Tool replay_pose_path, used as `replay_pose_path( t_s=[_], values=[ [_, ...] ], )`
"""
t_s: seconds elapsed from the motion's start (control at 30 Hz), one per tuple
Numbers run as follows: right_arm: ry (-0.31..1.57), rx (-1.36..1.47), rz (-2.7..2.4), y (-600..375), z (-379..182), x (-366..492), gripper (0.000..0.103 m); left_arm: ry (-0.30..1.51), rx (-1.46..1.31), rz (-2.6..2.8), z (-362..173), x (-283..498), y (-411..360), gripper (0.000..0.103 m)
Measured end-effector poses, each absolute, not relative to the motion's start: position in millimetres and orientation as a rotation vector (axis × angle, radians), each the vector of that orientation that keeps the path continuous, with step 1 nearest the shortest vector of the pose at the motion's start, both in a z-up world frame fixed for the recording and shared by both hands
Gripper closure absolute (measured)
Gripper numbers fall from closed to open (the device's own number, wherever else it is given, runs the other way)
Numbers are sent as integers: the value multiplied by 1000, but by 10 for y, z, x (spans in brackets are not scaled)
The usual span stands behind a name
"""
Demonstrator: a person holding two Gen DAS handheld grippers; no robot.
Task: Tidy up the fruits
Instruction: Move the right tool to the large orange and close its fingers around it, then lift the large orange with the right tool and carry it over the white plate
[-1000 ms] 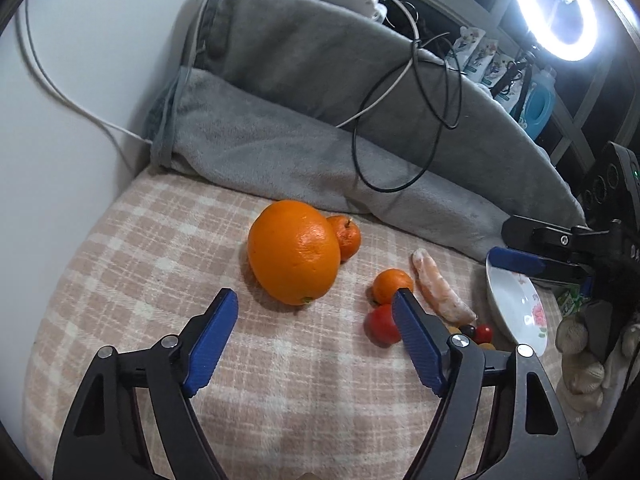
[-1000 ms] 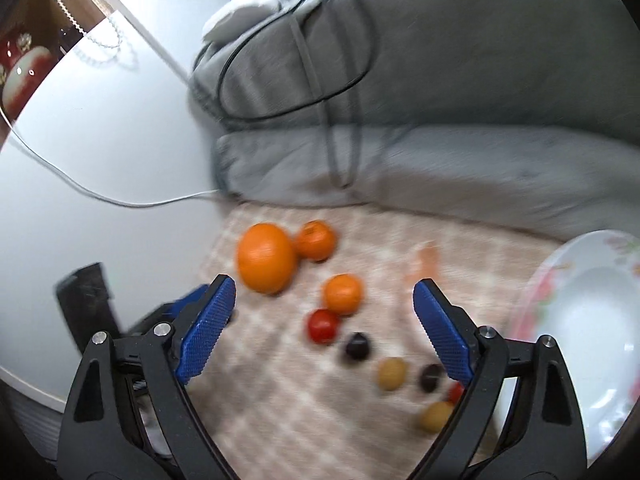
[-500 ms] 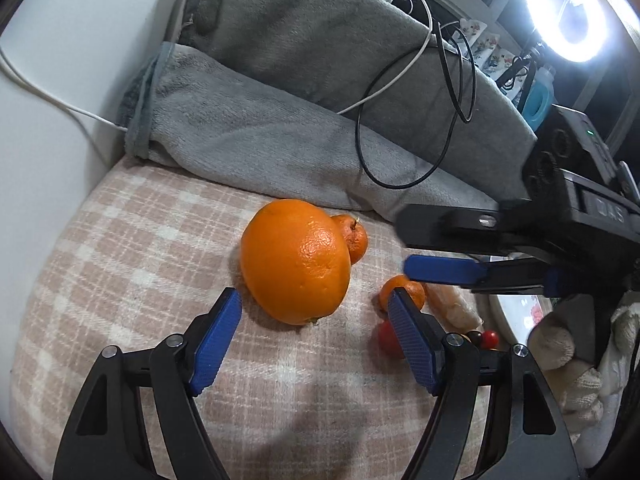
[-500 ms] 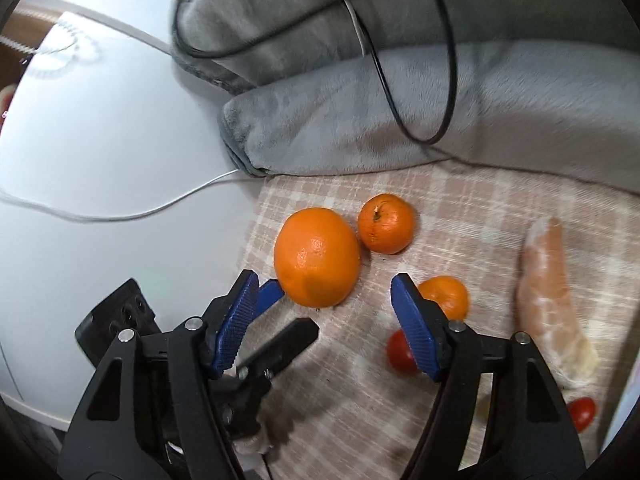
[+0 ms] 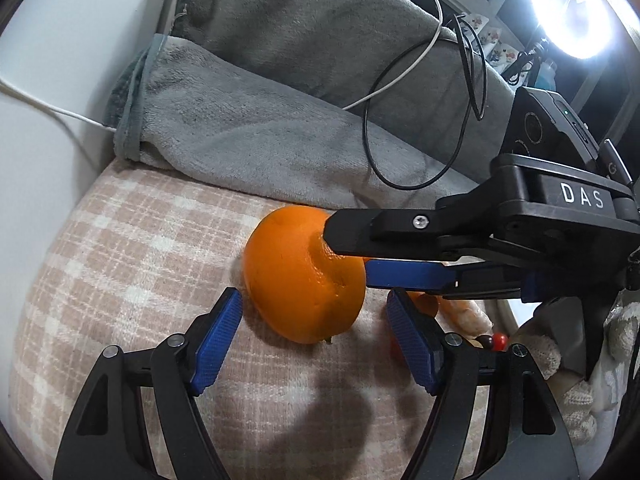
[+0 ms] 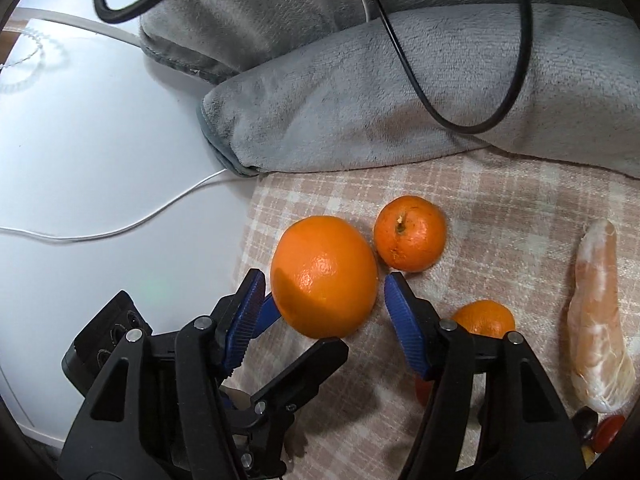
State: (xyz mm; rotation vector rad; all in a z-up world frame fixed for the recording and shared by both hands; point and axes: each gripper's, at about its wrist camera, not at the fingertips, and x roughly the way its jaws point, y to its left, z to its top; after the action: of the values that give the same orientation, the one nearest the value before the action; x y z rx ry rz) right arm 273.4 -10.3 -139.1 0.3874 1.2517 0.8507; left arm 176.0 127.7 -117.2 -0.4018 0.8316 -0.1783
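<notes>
Both claws flank the large round orange (image 6: 325, 277) on the checked pink cloth (image 5: 132, 264): right claw (image 6: 324, 300) (just been closing) unclenched, left claw (image 5: 314, 334) released.

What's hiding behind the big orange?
Behind the big round orange sits a smaller orange mandarin with a stem, and past that a folded grey fleece blanket. In the left wrist view the big orange and the right gripper cover the mandarin.
</notes>
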Motion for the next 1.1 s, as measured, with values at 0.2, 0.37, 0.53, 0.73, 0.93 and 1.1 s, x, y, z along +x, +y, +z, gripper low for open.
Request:
replay_pose_path(
  t_s=[0.2, 0.37, 0.53, 0.73, 0.93, 1.1],
  values=[
    [1259, 382, 835, -44, -1401, 2765, 40, 845, -401, -182, -1195, 1928, 1288, 34],
    [1259, 391, 834, -31, -1379, 2784, 44, 850, -413, -178, -1226, 2024, 1360, 38],
    [1255, 381, 829, -34, -1380, 2767, 45, 842, -391, -170, -1220, 2046, 1351, 38],
    [1252, 380, 832, -47, -1384, 2751, 45, 835, -362, -165, -1238, 1961, 1277, 38],
    [1248, 386, 839, -100, -1356, 2714, 45, 828, -347, -164, -1214, 1895, 1192, 38],
    [1236, 382, 842, -161, -1302, 2670, 45, 819, -340, -168, -1169, 1845, 1083, 39]
  ],
)
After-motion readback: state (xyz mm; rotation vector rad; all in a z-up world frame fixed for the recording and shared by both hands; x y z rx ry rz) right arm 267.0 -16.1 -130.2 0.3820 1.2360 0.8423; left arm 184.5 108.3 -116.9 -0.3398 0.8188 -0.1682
